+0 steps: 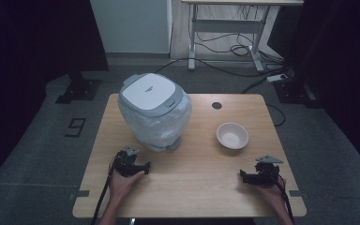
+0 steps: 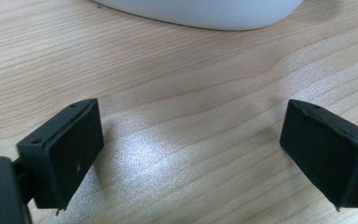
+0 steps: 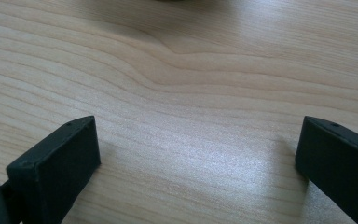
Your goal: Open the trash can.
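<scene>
Two tongs are seen in the high view, each held in a hand near the worktop's [image 1: 201, 183] front edge: the left tongs [image 1: 146, 166] just before the cooker [image 1: 153, 110], the right tongs [image 1: 242, 175] before the bowl [image 1: 232, 135]. The cooker stands at the left rear, the bowl well apart to its right. In the left gripper view, the tongs [image 2: 191, 156] are spread wide over bare wood, and a white rounded edge [image 2: 205, 11] is seen at the top. In the right gripper view, the tongs [image 3: 198, 163] are likewise spread wide, with nothing gripped.
</scene>
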### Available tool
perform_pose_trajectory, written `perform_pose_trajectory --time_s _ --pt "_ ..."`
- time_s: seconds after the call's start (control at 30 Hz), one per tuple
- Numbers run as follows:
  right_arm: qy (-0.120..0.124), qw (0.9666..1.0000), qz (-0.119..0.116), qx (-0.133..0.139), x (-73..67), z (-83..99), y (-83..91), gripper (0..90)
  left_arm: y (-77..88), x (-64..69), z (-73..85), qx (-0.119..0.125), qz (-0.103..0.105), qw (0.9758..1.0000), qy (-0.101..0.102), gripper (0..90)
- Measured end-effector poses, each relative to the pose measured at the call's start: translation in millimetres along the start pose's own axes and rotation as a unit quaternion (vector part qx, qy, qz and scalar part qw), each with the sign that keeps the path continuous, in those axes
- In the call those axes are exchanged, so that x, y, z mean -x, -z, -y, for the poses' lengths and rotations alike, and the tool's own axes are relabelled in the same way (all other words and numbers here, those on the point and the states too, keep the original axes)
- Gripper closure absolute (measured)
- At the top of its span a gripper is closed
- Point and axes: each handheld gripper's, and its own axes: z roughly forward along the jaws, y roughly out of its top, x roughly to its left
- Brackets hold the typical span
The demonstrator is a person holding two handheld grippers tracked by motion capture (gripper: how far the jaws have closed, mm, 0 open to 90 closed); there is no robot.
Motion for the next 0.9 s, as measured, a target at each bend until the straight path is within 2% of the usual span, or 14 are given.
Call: perform_pose_trajectory --time_s 0.1,0.27,0.37,0.53,0.7,0.73,0.83,0.9 --pt "0.000 1.0000 0.000 0.000 0.0 0.0 0.0 0.0 0.8 0.0 0.2 0.001 0.000 1.0000 0.001 7.3" --pt "0.000 1.0000 0.000 0.000 0.1 0.0 0.0 0.0 3.3 -0.9 1.2 0.008 -0.005 0.9999 0.005 16.9" --pt "0.000 1.0000 0.000 0.000 0.0 0.0 0.0 0.0 7.7 -1.4 2.3 0.018 -0.017 0.9997 0.005 30.2" --pt "0.000 1.0000 0.000 0.000 0.1 0.0 0.0 0.0 17.8 -1.3 2.2 0.040 -0.019 0.9990 0.005 41.3" --pt "0.000 1.0000 0.000 0.000 0.0 0.0 0.0 0.0 26.1 -2.3 1.7 0.060 -0.009 0.9981 0.013 56.1" --pt "0.000 1.0000 0.000 0.000 0.0 0.0 0.0 0.0 27.9 -2.8 1.5 0.063 -0.007 0.9979 0.015 56.1" --pt "0.000 1.0000 0.000 0.000 0.0 0.0 0.0 0.0 35.6 -4.4 0.6 0.083 0.009 0.9963 0.020 68.1" --pt "0.000 1.0000 0.000 0.000 0.1 0.0 0.0 0.0 38.8 -4.3 0.0 0.092 0.012 0.9955 0.020 69.4"
